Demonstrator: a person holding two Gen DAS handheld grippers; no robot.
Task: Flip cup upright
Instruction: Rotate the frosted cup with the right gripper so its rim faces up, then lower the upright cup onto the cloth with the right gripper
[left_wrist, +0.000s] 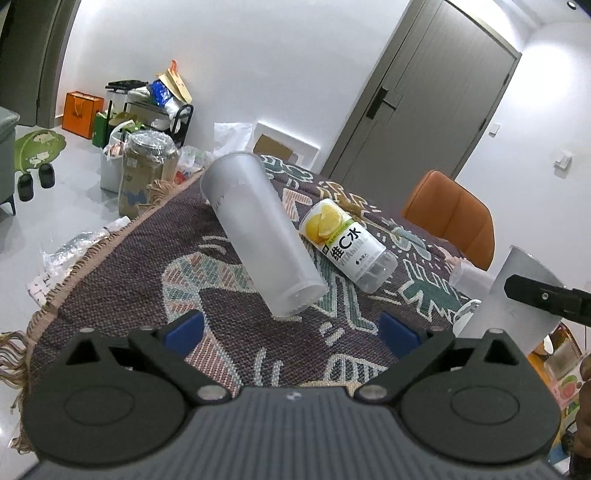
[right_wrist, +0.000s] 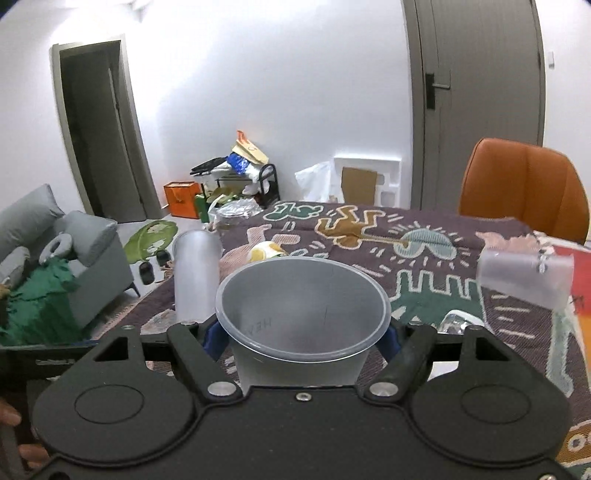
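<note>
Two grippers were in play: the right gripper (right_wrist: 303, 332) had its jaws clamped on the frosted cup (right_wrist: 303, 306), mouth facing the camera and held above the patterned cloth (right_wrist: 424, 291), while the left gripper (left_wrist: 291, 328) hung with jaws spread wide and nothing between them. Ahead of it a tall tumbler (left_wrist: 258, 232) lay beside a lemon bottle (left_wrist: 347, 245), with bare cloth toward the fringed left edge. The cup's base was hidden by the right gripper's body, and a small clear cup (right_wrist: 524, 278) near the right edge was blurred.
</note>
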